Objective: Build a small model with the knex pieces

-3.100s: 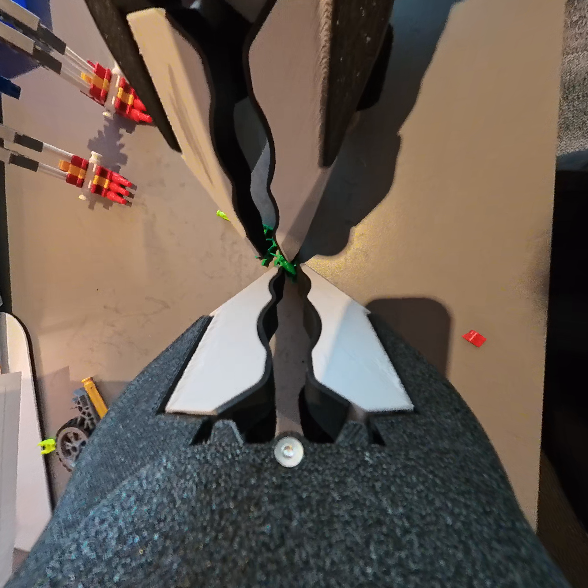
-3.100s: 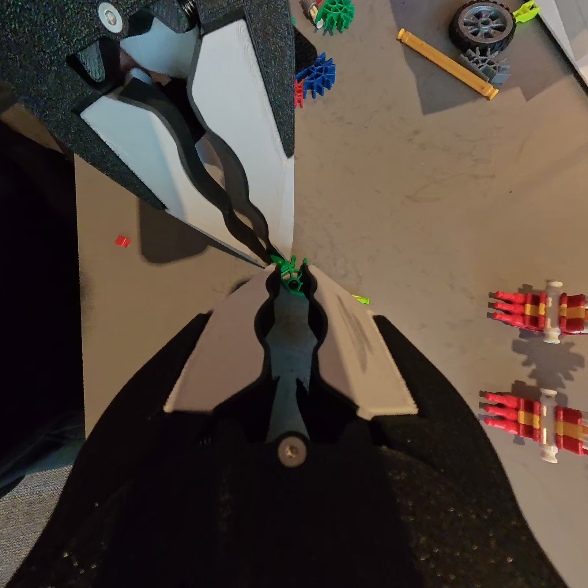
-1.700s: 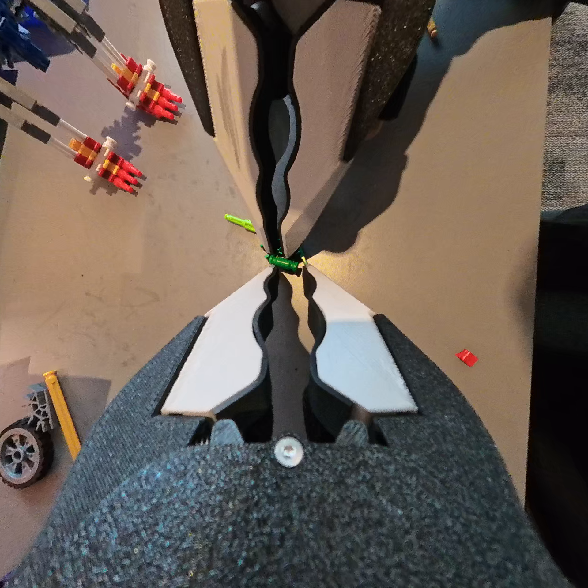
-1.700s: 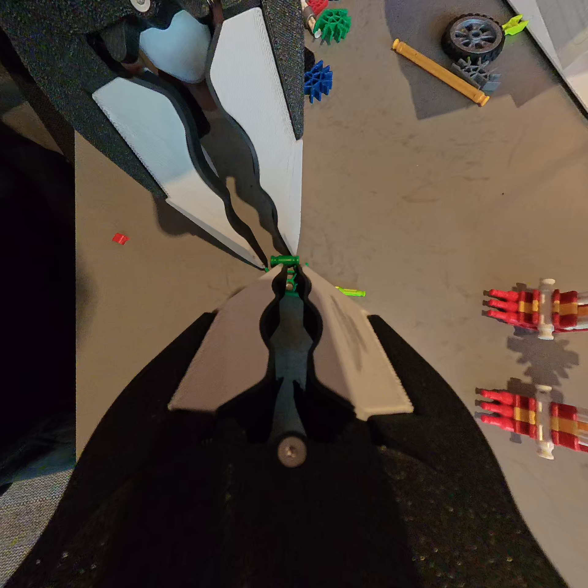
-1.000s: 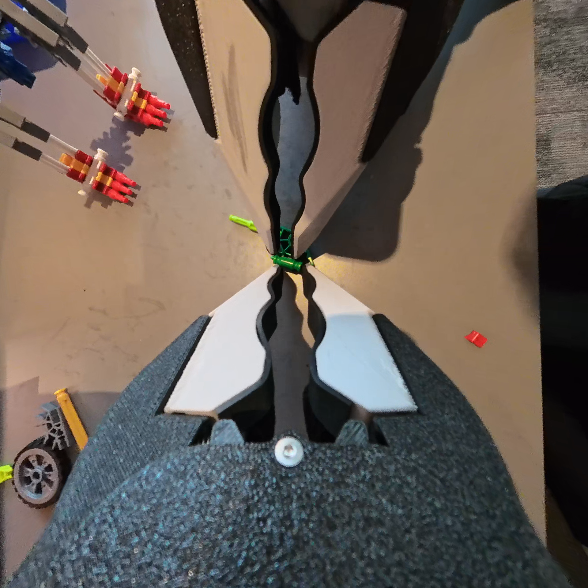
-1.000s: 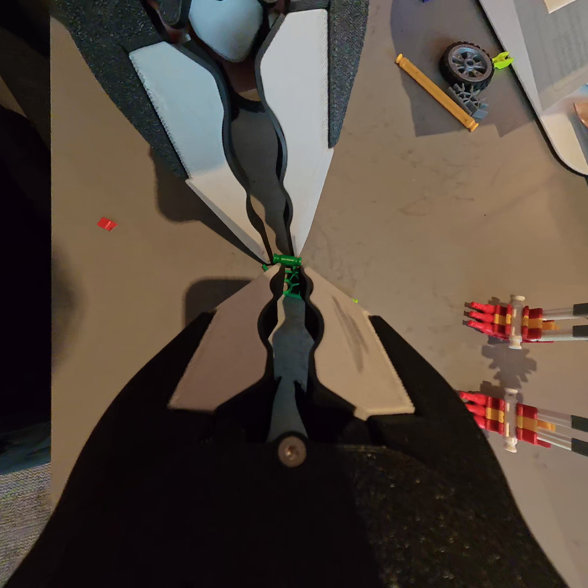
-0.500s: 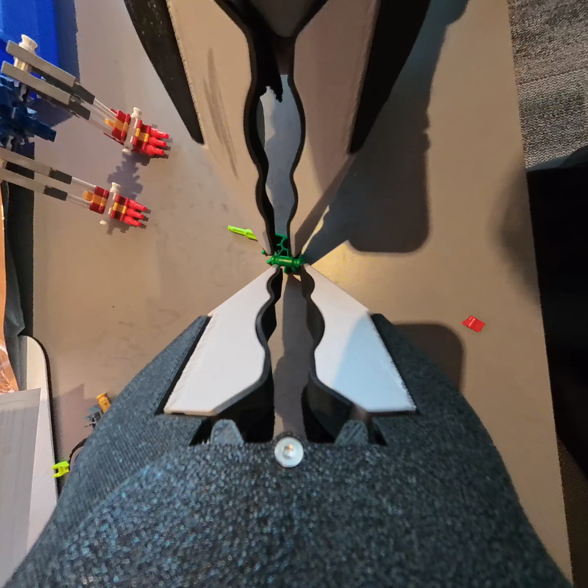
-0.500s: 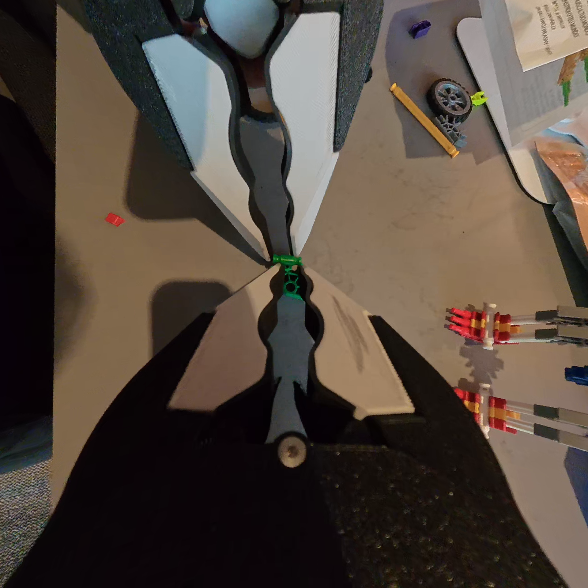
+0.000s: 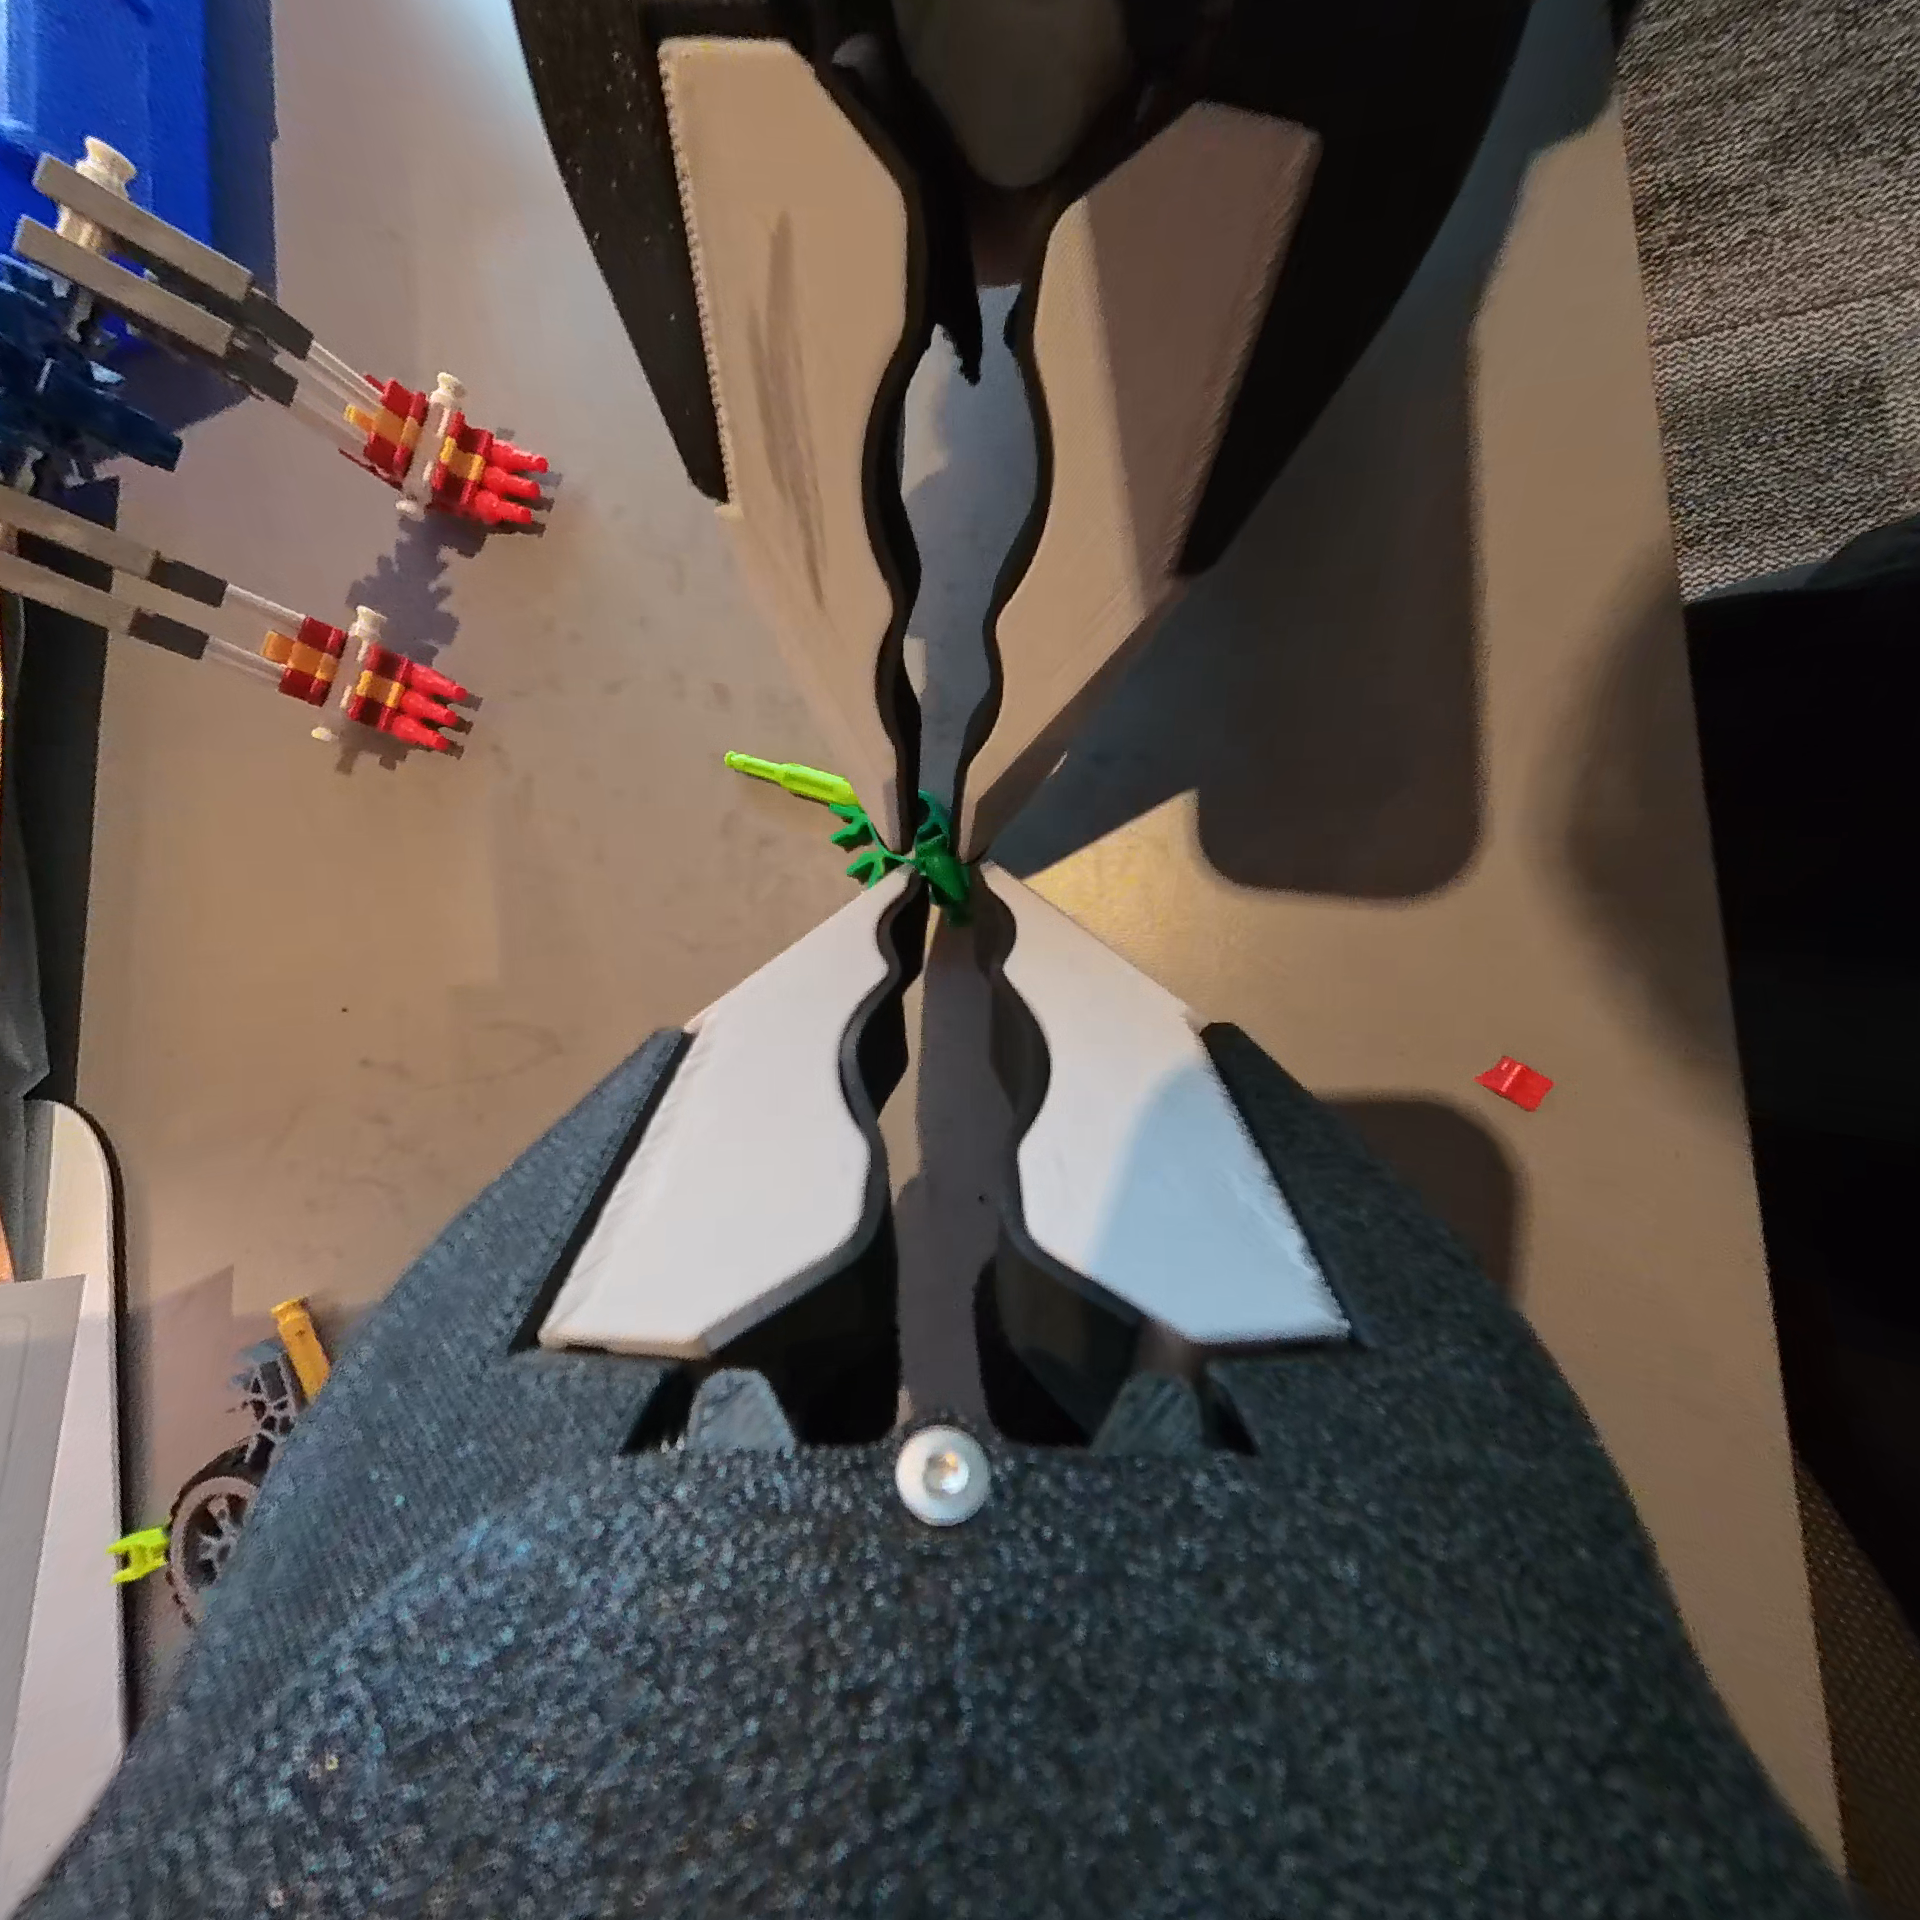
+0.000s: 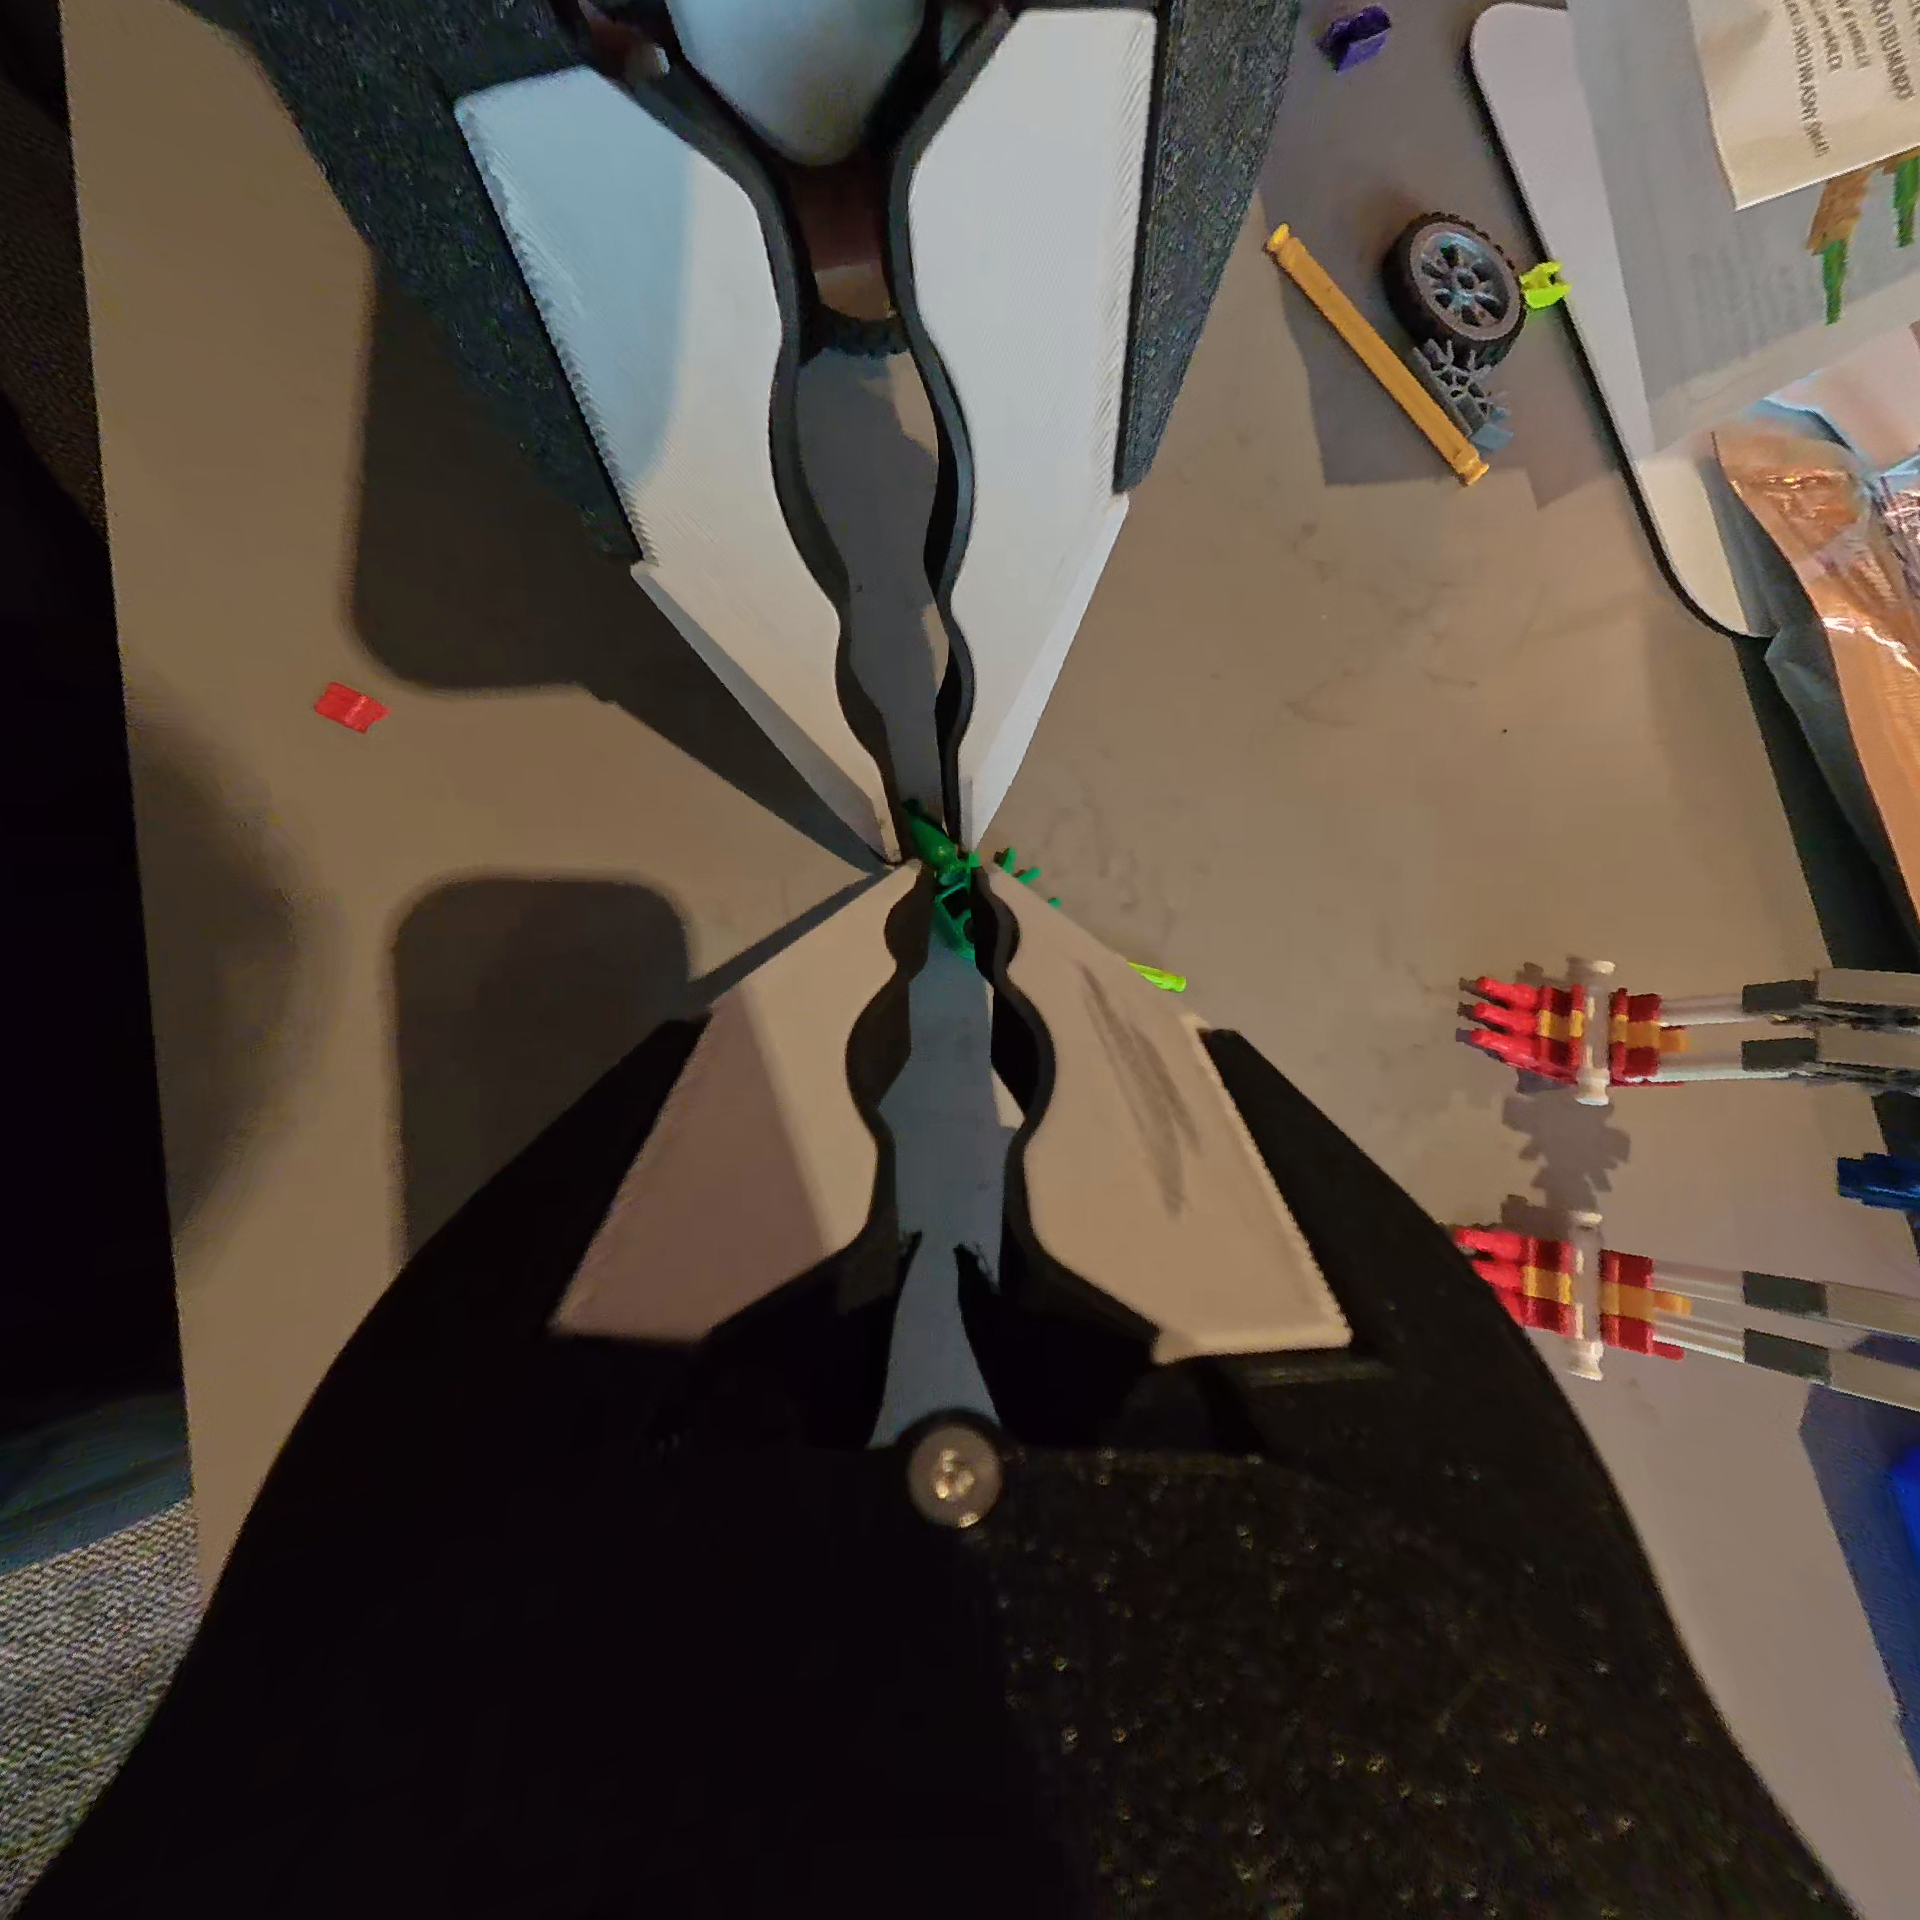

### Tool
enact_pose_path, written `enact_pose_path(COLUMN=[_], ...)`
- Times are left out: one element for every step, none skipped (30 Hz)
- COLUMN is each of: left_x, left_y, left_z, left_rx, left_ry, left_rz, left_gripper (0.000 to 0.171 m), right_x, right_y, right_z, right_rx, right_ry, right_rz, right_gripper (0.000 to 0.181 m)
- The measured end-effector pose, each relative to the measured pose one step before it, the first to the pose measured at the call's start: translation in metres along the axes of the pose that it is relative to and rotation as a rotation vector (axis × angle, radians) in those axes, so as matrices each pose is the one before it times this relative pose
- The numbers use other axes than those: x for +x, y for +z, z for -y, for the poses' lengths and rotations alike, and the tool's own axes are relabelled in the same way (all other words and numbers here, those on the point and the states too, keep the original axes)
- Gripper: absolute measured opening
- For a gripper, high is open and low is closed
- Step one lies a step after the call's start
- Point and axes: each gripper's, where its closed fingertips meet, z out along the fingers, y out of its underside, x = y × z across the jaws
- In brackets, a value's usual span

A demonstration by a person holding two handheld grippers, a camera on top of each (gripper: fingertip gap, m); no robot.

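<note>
1. The tabletop [image 9: 364, 987] is a plain tan-grey surface, with grey carpet past its edge and a pale board bearing printed paper and a crinkled wrapper at one side.
2. The left tool [image 9: 948, 902] fills the lower half of the left wrist view. Its two white fingers are drawn nearly together and pinch the green connector piece [image 9: 940, 868] at their tips.
3. The right tool [image 10: 961, 902] fills the lower half of the right wrist view. Its fingers are likewise drawn nearly together, gripping the same green connector piece [image 10: 951, 904] from the opposite side, so the two tools meet tip to tip above the tabletop.
4. Two red-and-orange rod assemblies [image 10: 1558, 1029], each with grey and clear rods running off the frame, lie side by side well apart from the tools; a blue assembly [image 9: 62, 416] sits at their far ends.
5. A grey toy wheel [image 10: 1460, 281] rests near the pale board, touching a grey snowflake connector [image 10: 1455, 390].
6. A yellow rod [image 10: 1371, 353] lies just beside the wheel.
7. A lime-green rod [image 9: 790, 774] lies on the tabletop near the joined fingertips.
8. A lime clip [image 10: 1543, 283] sits against the wheel.
9. A small red piece [image 9: 1514, 1081] lies alone near the tabletop's edge.
10. A small purple piece [image 10: 1351, 31] lies near the board's corner.
</note>
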Motion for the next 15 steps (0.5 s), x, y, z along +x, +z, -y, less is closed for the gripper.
enact_pose_path(left_x=[0.00037,-0.00002,0.00045,0.00001,-0.00031,0.00016,0.00009,-0.00042,-0.00005,0.00026,-0.00025,0.00016,0.00064,0.00017,-0.00055], left_y=[0.00037,0.00009,0.00000,-0.00006,-0.00006,-0.00003,0.00013,0.00025,0.00043,0.00041,0.00014,0.00014,0.00015,0.00011,0.00001], left_z=[-0.00078,-0.00035,0.00024,-0.00001,-0.00035,-0.00046,-0.00037,-0.00037,-0.00069,-0.00067,-0.00036,-0.00054,-0.00045,-0.00036,-0.00054], left_rx=[-0.00228,-0.00087,0.00174,-0.00080,-0.00347,-0.00441,-0.00399,-0.00341,-0.00491,-0.00376,-0.00099,-0.00166,-0.00103,-0.00135,-0.00307], left_ry=[-0.0011,-0.0013,-0.0035,-0.0007,0.0004,0.0022,0.0027,0.0002,-0.0026,0.0008,0.0016,-0.0010,-0.0016,-0.0014,-0.0035], left_rz=[0.0014,0.0049,0.0013,0.0048,0.0055,0.0022,0.0028,0.0049,0.0014,0.0002,0.0038,0.0000,-0.0024,0.0008,0.0047], left_gripper=[0.007,0.007,0.007,0.007,0.007,0.007,0.007,0.006,0.006,0.006,0.006,0.006,0.006,0.006,0.006], right_x=[-0.00066,-0.00010,-0.00017,0.00017,-0.00018,-0.00073,-0.00010,0.00022,-0.00003,-0.00001,0.00047,0.00101,0.00049,0.00062,0.00082], right_y=[-0.00016,-0.00022,0.00003,0.00011,0.00014,0.00029,0.00048,0.00036,0.00023,-0.00002,-0.00033,-0.00052,-0.00075,-0.00078,-0.00060], right_z=[0.00049,0.00018,-0.00037,-0.00027,0.00020,0.00016,-0.00015,-0.00045,-0.00065,-0.00060,-0.00073,-0.00046,-0.00056,-0.00061,-0.00069], right_rx=[0.0050,0.0033,-0.0009,-0.0001,0.0023,0.0021,0.0003,-0.0004,-0.0013,-0.0016,-0.0023,-0.0011,-0.0007,-0.0004,-0.0012], right_ry=[0.0039,0.0018,-0.0008,-0.0010,0.0001,-0.0009,0.0000,-0.0005,-0.0009,-0.0008,-0.0001,0.0000,0.0006,0.0006,0.0010], right_rz=[0.0053,0.0021,0.0027,0.0010,0.0033,0.0054,0.0022,-0.0001,0.0019,0.0013,-0.0015,-0.0043,0.0000,-0.0003,-0.0006], right_gripper=[0.006,0.007,0.007,0.006,0.007,0.007,0.007,0.007,0.007,0.007,0.007,0.007,0.007,0.007,0.007])
